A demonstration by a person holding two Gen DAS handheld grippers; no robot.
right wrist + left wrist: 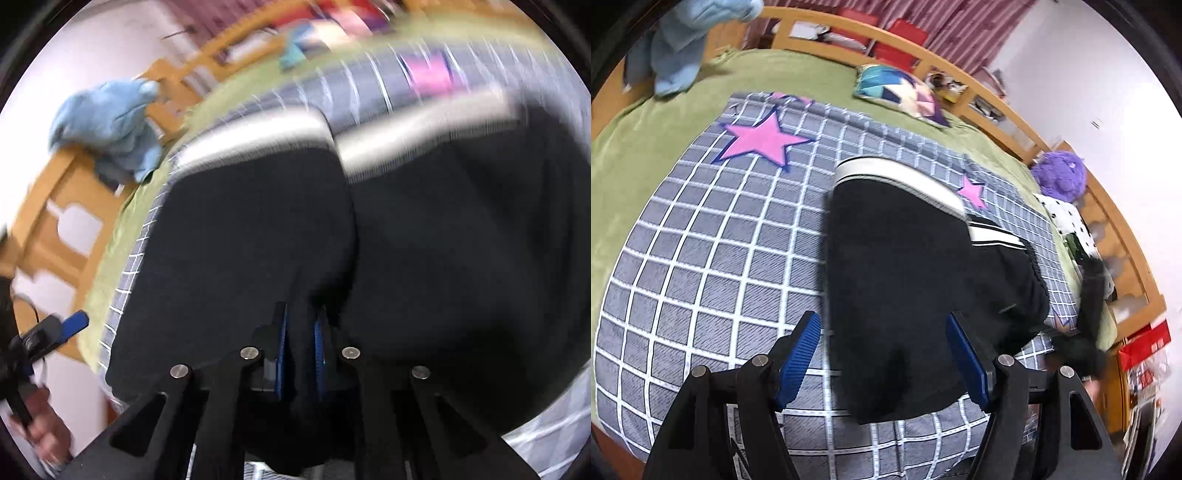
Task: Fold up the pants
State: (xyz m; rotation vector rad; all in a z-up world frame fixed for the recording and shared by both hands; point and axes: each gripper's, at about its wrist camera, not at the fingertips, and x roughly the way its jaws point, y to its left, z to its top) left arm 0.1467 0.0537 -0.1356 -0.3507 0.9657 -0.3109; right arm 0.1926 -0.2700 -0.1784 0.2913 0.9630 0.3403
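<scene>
1. The left tongs (882,354) stand open with nothing pinched; the near end of the black pants (916,266) lies between and under the blue pads, which do not press it.
2. From those tongs the pants run toward 1 o'clock across the checked blanket (701,229) on the bed, white-striped waistband (897,177) at the far end.
3. Bare blanket spreads from 9 to 11 o'clock, open room for laying a fold; the pillow (897,92) sits clear at 12.
4. The right tongs (300,332) are clamped nearly shut on a ridge of the pants (443,240).
5. Judged from this, the right hand is the one holding cloth; the bed frame (48,206) borders the bed at 9 o'clock.
</scene>
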